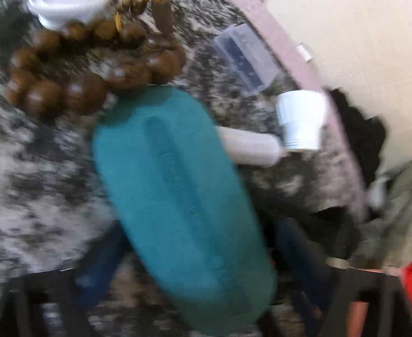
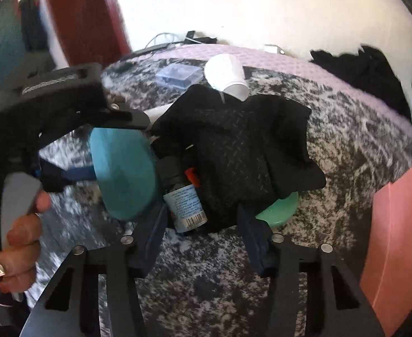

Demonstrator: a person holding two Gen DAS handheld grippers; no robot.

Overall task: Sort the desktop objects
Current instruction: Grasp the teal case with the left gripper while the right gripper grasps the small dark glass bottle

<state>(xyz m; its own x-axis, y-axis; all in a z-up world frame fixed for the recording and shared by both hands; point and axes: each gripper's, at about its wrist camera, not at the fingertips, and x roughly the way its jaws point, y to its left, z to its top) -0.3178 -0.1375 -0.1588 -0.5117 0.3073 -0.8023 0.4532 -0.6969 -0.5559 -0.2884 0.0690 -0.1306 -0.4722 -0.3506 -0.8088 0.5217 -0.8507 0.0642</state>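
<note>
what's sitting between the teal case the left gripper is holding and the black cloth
In the right wrist view, a small dark bottle with a pale barcoded label stands between the teal case and the black cloth, right beside both.

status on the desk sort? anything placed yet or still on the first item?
Done: nothing shows as sorted; no grouped pile is visible.
In hand: the left tongs grip a teal oval case, lifted over the mottled cloth.
Left: wooden bead bracelet, clear plastic box, white paper cup, small labelled bottle, black fabric and green lid all lie loose. The right tongs are open, empty.
</note>
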